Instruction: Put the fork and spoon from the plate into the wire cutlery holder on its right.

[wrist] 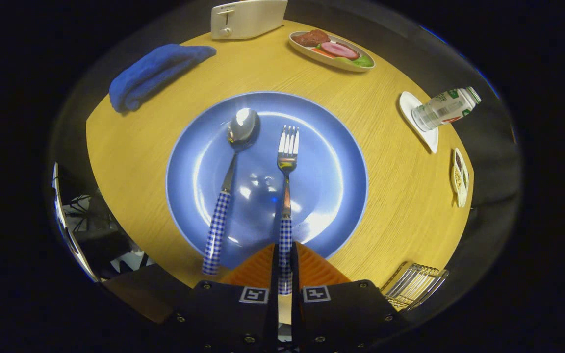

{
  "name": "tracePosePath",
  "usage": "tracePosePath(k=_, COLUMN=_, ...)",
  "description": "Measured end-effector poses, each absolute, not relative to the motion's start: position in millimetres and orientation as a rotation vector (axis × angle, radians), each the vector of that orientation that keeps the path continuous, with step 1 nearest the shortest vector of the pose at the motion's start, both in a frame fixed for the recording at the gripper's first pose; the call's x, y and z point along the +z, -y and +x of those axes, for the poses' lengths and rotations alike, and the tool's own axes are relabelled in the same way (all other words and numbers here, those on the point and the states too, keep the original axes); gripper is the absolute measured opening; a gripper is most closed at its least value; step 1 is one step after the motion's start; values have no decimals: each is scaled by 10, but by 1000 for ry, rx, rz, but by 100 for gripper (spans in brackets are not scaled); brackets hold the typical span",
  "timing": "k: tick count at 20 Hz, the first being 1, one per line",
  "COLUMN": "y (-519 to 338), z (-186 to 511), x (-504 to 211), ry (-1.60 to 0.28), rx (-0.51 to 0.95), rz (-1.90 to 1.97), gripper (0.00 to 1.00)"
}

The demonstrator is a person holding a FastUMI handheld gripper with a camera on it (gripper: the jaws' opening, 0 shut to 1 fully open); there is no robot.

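Note:
A fork (287, 162) and a spoon (233, 162) with blue-checked handles lie side by side on a blue plate (331, 196), heads pointing away from me. My gripper (285, 255) has its orange fingers closed on the fork's checked handle, which runs between them. The spoon lies to the left of the fingers, its handle end hanging past the plate's near rim. The wire cutlery holder (416, 285) stands to the right of my fingers, near the table's edge.
On the round wooden table (390, 171), a folded blue cloth (152, 73) and a white toaster (247, 18) sit beyond the plate. A dish of food (332, 50), a small bottle (447, 108) on a white saucer and a small dish (460, 177) are further right.

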State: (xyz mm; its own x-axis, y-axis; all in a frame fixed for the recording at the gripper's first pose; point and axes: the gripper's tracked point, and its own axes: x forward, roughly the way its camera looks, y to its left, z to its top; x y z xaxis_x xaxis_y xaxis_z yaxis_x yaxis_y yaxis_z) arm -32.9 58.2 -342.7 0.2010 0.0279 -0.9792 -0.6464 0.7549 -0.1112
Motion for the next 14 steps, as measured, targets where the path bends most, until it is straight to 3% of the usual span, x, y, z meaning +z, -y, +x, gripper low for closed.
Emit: tracePosePath(k=14, y=-216, z=-248, x=-2826, ry=-1231, rx=566, rz=-652, gripper=11)
